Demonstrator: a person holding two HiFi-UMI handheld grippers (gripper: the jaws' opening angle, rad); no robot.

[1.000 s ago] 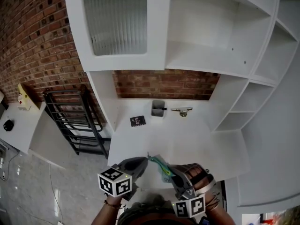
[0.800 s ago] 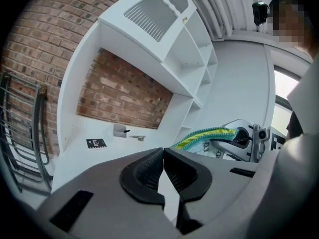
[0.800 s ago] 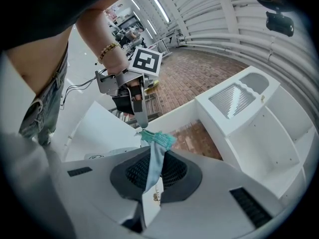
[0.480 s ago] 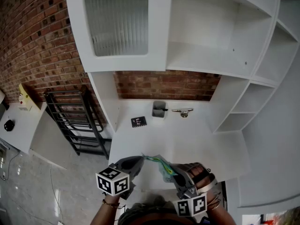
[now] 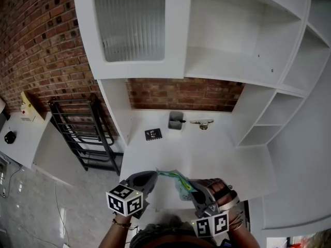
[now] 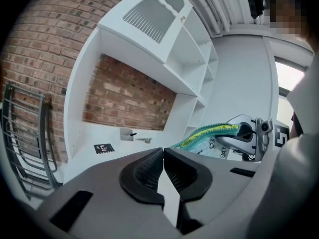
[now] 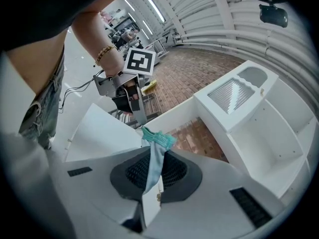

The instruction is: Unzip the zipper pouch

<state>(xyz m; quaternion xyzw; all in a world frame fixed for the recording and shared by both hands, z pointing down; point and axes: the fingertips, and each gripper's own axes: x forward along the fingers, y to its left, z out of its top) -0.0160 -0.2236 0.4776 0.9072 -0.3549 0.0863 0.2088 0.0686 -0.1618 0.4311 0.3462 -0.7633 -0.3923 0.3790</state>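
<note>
The zipper pouch, pale with small prints and a teal-and-yellow zipper edge, hangs between both grippers above the front of the white table. My right gripper is shut on its fabric, which hangs down between the pads. In the left gripper view the zipper edge runs from the right gripper to my left jaw tips. My left gripper is shut at the zipper's end. The pull itself is too small to see.
At the back of the table stand a grey cup, a black card and a metal piece. White shelving rises behind and to the right. A black metal rack stands left of the table by the brick wall.
My left gripper has drawn slightly to the left, and the teal zipper edge stretches a little farther left from the right gripper. The right gripper has hardly moved.
</note>
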